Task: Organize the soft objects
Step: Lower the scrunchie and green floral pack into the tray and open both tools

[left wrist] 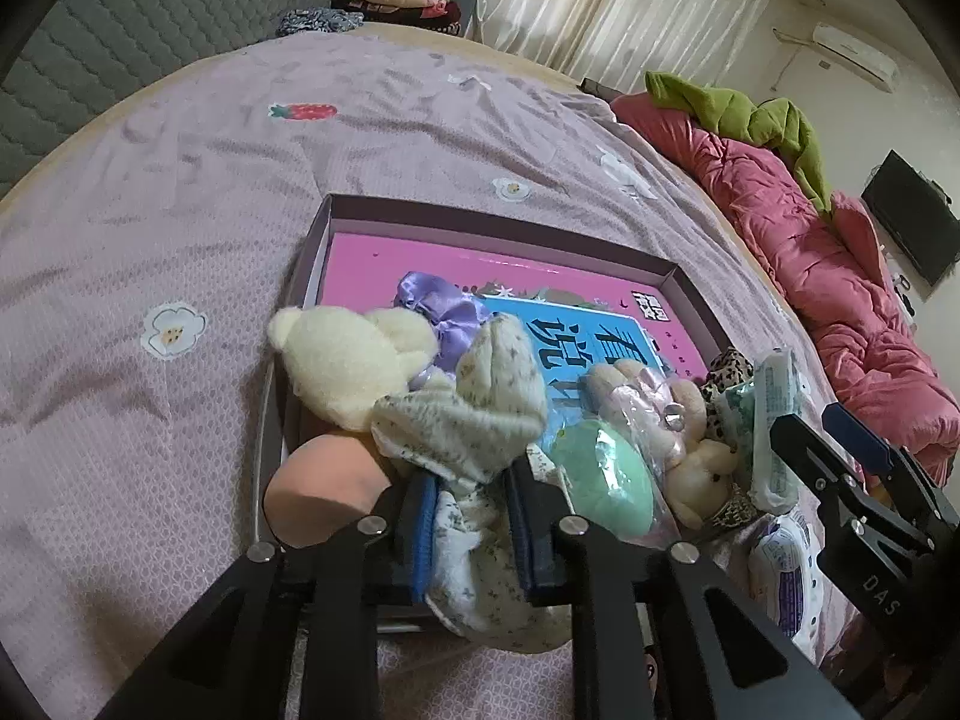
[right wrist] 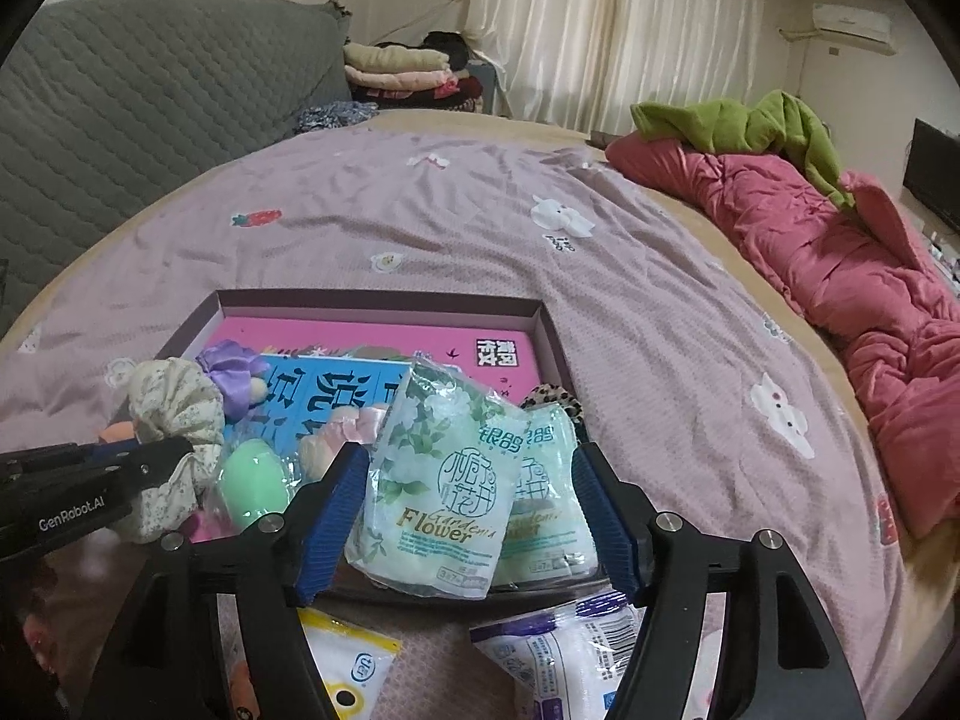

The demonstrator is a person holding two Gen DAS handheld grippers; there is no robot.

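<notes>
A shallow purple box (left wrist: 498,222) lies on the bed with a pink book in it. Along its near side sit a cream teddy bear (left wrist: 342,360), a purple satin scrunchie (left wrist: 444,306), a green sponge (left wrist: 600,474) and a small wrapped bunny (left wrist: 678,420). My left gripper (left wrist: 471,474) holds a floral cloth piece (left wrist: 480,402) between its pads at the box's near edge. My right gripper (right wrist: 468,456) stands wide open around two green tissue packs (right wrist: 444,480) that rest in the box's near right corner. Its pads are not pressing on them.
Two more packets lie on the purple bedsheet in front of the box, one yellow-edged (right wrist: 354,660) and one white and purple (right wrist: 558,654). A red quilt (right wrist: 840,276) with a green cloth on it runs along the right. Folded clothes (right wrist: 396,69) are stacked at the far end.
</notes>
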